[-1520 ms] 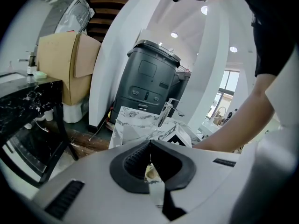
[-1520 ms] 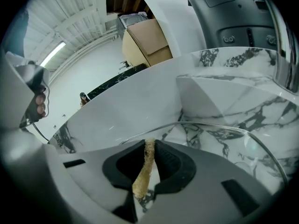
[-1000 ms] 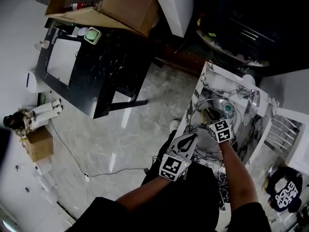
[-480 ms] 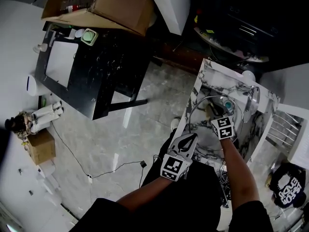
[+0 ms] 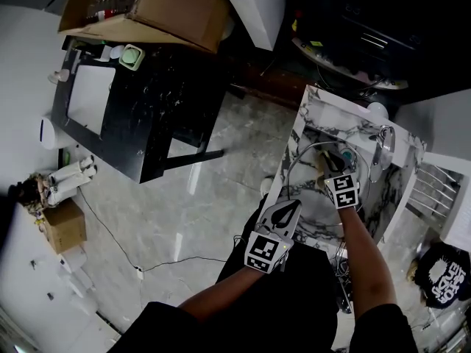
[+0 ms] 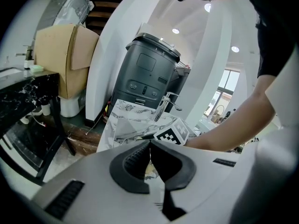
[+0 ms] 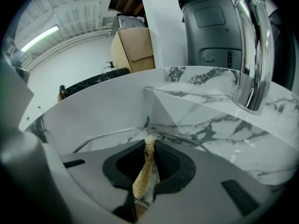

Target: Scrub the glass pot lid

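The glass pot lid (image 5: 313,186), with its metal rim (image 7: 117,132), lies tilted in the marble sink (image 5: 316,109). My left gripper (image 5: 295,206) is at the lid's near edge by the sink's front. Its jaws are shut, apparently on the rim, though the contact is mostly hidden in the left gripper view (image 6: 149,144). My right gripper (image 5: 333,173) reaches over the lid inside the basin, shut on a tan fibrous scrub pad (image 7: 144,171). That pad stands upright between the jaws, just above the lid's surface.
A chrome faucet (image 7: 250,55) rises at the sink's far side (image 5: 380,153). A dark grey bin (image 6: 147,73) stands behind the sink. A black table (image 5: 147,101) and a cardboard box (image 5: 162,6) are to the left, across the marble floor. A white rack (image 5: 430,193) sits right.
My right gripper has shifted a little farther into the basin over the lid, with the scrub pad still in it. The left gripper has stayed at the lid's near edge.
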Motion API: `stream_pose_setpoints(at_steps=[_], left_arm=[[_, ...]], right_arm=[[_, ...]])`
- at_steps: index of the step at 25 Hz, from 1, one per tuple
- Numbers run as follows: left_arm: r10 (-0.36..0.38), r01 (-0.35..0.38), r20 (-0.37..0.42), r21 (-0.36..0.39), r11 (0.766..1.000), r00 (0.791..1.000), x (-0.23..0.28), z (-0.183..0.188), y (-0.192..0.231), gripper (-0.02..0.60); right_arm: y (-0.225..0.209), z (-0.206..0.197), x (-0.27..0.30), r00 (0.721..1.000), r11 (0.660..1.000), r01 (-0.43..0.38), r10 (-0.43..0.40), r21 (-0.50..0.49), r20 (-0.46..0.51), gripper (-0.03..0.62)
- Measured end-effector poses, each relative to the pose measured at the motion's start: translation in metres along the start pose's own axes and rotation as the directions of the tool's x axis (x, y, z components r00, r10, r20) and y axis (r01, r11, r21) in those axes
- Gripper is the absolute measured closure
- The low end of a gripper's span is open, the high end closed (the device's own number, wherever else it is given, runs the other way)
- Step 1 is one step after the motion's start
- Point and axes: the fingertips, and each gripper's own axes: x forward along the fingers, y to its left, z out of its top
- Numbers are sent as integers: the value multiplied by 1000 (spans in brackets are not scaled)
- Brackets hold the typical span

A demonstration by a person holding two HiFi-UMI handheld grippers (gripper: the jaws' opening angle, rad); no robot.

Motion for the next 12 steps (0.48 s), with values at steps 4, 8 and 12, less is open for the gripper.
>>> stream_pose_setpoints(at_steps=[4,8,12], left_arm=[[5,-5,2,0,1000,1000,-2,0,2,566],[2,-2,1,-5,1000,1000,-2,0,0,566],[-5,5,2,-6,1000,1000,-3,-2,-4,566]], right_arm=[[-2,-1,-1,1000,1000,13,-13,-27,0,528],[-8,-3,-3,999,999,39,-39,-32,-4,528],[-13,-5,-7,998,998,56,-56,-13,-4,528]])
